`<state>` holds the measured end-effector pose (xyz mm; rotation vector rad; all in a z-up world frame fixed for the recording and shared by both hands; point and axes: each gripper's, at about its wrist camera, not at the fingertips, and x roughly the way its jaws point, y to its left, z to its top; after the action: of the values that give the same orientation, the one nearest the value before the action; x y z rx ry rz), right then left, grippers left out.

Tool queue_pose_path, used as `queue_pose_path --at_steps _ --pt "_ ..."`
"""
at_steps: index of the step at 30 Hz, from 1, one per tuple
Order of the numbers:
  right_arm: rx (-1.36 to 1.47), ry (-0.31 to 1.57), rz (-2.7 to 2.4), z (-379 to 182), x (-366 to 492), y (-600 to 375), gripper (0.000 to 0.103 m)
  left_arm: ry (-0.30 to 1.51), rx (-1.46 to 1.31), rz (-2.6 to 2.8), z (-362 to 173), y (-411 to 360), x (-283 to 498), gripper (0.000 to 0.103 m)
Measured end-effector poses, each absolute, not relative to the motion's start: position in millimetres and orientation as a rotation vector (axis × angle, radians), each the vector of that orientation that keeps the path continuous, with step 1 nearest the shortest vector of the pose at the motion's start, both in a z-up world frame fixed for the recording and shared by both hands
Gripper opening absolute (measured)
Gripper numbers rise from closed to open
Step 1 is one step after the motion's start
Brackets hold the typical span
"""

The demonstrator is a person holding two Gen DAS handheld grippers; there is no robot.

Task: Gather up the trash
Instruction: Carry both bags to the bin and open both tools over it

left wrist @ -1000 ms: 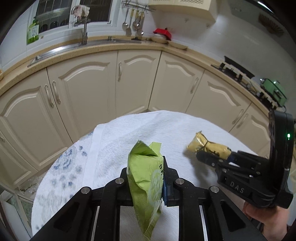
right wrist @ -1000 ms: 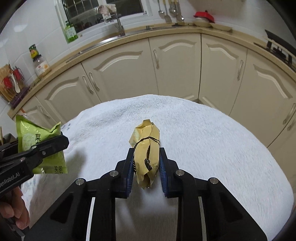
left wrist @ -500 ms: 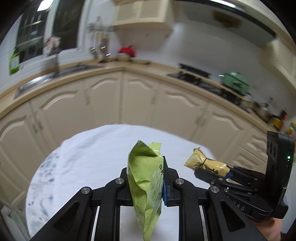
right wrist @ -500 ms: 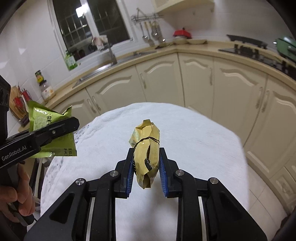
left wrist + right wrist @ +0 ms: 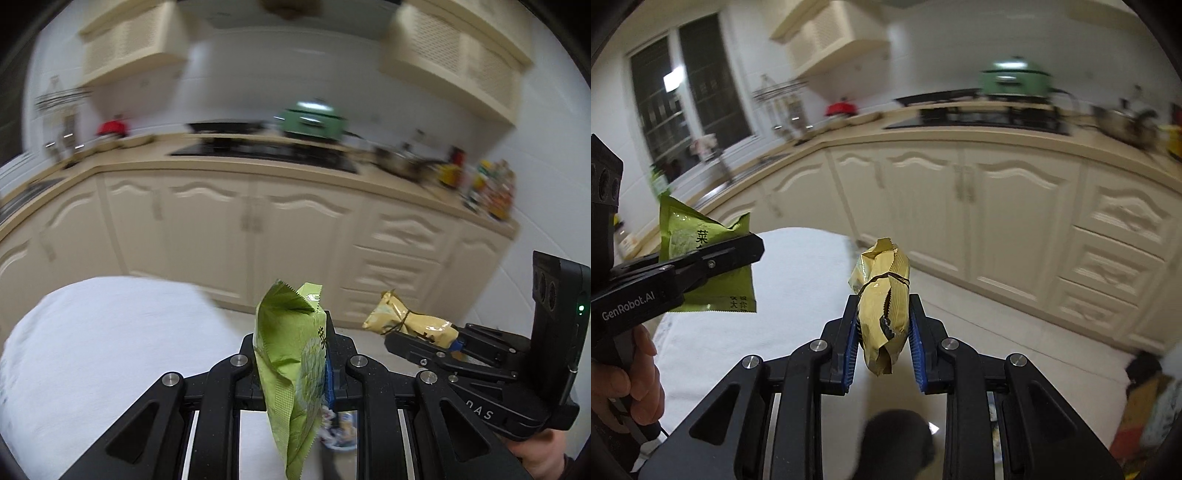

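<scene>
The left gripper [image 5: 295, 354] was clamped tight on a green wrapper [image 5: 291, 354], upright between its jaws; the right gripper [image 5: 882, 332] pinched a crumpled gold wrapper [image 5: 884, 306]. "GenRobot.AI" read along the left gripper's arm.

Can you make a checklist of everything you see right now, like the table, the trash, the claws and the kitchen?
Surface: round table under a white cloth, nothing seen on it.
Job's things: green packet and gold wrapper, both held in the air.
Clutter: colourful things on the floor, blurred.
Grippers: left claw shut on the green packet; right claw shut on the gold wrapper.
Cables: nothing seen.
Surroundings: cream cabinets, stove, green pot, window.
</scene>
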<state>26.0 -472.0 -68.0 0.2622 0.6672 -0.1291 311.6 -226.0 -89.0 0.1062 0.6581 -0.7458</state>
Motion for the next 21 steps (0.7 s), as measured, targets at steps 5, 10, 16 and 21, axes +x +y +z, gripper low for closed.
queue_pose_path --at_steps 5,10,16,21 --pt "0.339 0.704 -0.312 -92 -25 -535 0.024 0.722 0.200 -0.873 -117 -299 319 0.016" --pt "0.405 0.770 -0.430 -133 -49 -580 0.025 0.808 0.261 -0.959 -151 -362 327 0.016" --pt "0.501 0.848 -0.465 -185 -50 -618 0.026 0.940 0.321 -0.986 -191 -431 360 0.018" --pt "0.615 0.898 -0.489 -234 -46 -652 0.061 1.042 0.391 -0.890 -218 -475 405 0.084"
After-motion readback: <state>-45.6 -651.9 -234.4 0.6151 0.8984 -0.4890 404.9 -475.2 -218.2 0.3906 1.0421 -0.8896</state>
